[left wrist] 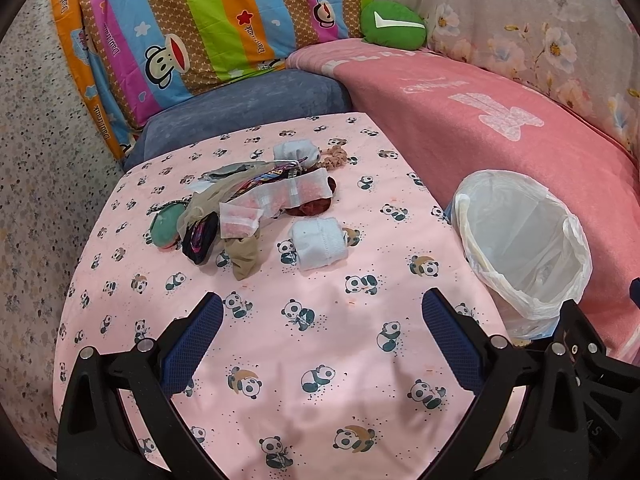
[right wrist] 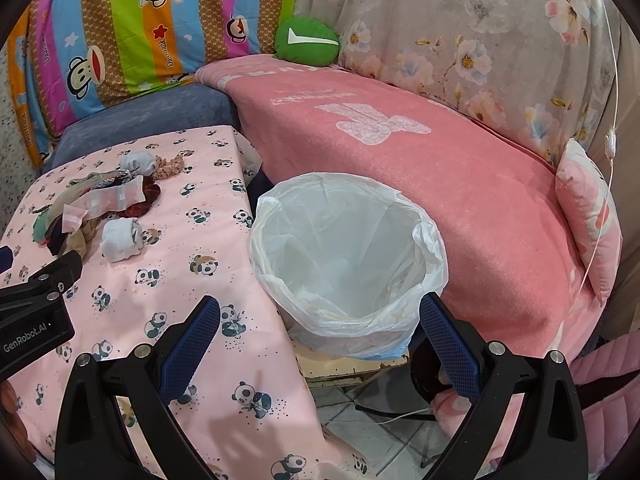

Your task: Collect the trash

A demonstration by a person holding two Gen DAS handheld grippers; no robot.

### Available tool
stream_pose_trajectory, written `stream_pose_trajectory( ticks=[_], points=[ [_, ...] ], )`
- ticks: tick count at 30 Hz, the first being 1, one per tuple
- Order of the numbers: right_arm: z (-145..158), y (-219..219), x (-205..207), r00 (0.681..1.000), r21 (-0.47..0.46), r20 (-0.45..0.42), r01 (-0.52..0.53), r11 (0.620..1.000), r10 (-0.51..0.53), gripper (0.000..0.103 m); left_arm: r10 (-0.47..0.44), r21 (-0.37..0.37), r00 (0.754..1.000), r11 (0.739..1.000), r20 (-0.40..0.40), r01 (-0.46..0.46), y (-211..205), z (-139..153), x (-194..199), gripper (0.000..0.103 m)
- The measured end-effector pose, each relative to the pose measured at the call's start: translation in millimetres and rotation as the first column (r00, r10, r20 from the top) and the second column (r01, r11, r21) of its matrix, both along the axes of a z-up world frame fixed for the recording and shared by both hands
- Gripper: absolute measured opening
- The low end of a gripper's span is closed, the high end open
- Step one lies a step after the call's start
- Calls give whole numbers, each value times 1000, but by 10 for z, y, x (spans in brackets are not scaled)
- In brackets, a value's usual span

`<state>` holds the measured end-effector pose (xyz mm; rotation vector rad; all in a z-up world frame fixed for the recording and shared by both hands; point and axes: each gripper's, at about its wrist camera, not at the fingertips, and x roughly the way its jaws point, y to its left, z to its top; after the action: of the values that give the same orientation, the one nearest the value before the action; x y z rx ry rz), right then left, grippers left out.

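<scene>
Your left tool, low in its frame, is spread wide and empty over the pink panda-print bench, ready to reach. Your right tool, also spread, hovers by the white-lined bin. The trash pile of wrappers and rags waits mid-frame beyond.

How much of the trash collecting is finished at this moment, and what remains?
Nothing looks done yet: the lined trash bin seems to hold only its white bag. Nothing is in hand: the left gripper and the right gripper are both open and hold nothing. All remains: the pile of socks and wrappers and the rolled white sock lie on the panda-print cloth.
</scene>
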<state>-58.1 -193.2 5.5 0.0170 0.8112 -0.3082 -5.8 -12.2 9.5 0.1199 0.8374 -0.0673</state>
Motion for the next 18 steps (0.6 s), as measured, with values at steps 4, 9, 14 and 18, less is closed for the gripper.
stream_pose_trajectory(
  ticks=[4,9,14,18],
  points=[
    [0,1,-2,1000,0,-1,0,1000,0,95,-2,0,1000,1000,1,2,-8,1,2,95],
    [-2,-3,-1,1000,-2,-1,1,1000,-1,95,-3,-2,1000,1000,0,3,-14,2,7,95],
    [5,-9,-4,1000,-4,0,1,1000,-1,95,-4,-6,1000,1000,0,4,-37,8,12,95],
    [5,-4,-4,1000,-3,0,0,1000,0,95,-11,-8,1000,1000,4,11,-48,26,16,95]
  ],
)
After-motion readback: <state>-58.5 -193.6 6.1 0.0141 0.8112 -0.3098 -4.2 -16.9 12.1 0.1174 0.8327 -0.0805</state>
